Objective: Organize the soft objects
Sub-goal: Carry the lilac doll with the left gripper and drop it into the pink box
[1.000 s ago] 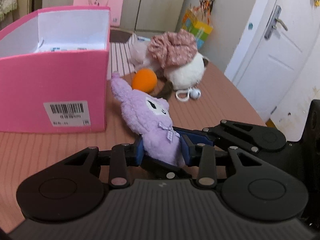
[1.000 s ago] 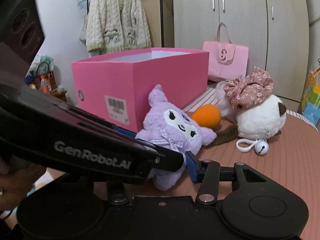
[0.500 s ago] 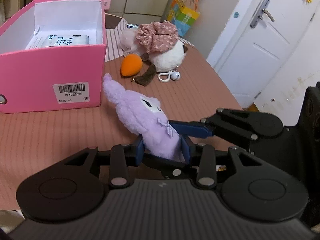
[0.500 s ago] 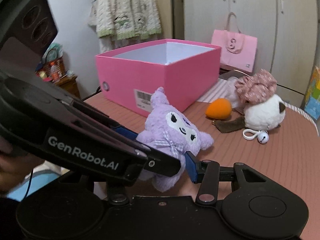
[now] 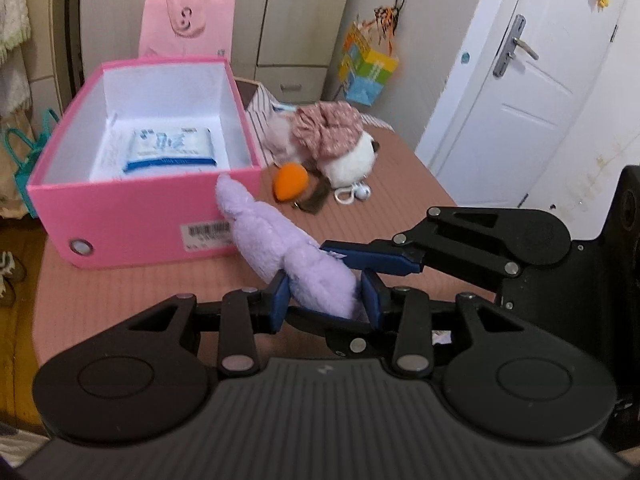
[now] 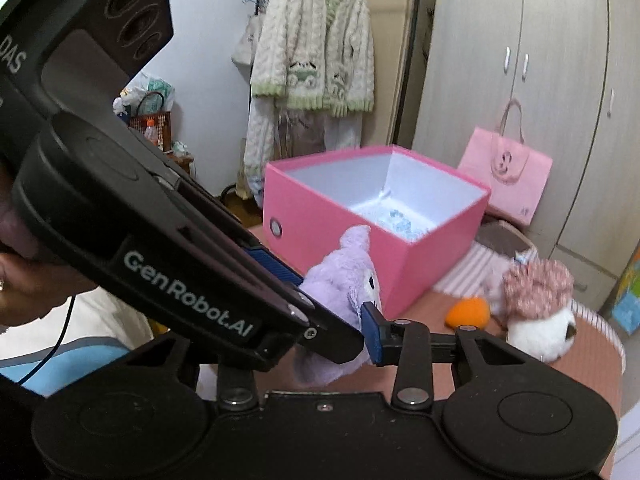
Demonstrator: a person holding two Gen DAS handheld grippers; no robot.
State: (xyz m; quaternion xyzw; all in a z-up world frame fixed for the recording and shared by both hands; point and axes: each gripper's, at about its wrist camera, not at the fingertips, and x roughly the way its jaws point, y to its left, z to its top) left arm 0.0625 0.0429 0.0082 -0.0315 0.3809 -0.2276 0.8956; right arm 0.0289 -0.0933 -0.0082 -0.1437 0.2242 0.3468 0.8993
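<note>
Purple plush toy (image 5: 280, 248) pinched by left hand-held gripper (image 5: 324, 294) — right hand-held gripper (image 6: 344, 320) just been closing, pads on it too — above surface (image 5: 120, 300).

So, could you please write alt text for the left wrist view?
The left gripper is shut on a purple plush toy, with the right gripper clasping it from the side. Behind sits an open pink box holding a tissue pack.

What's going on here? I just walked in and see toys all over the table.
A person is tidying soft toys. Both hand-held grippers, left and right, clamp one purple plush, lifted in front of the open pink box. A tissue pack lies inside. The orange toy and white plush wait on the table.
</note>
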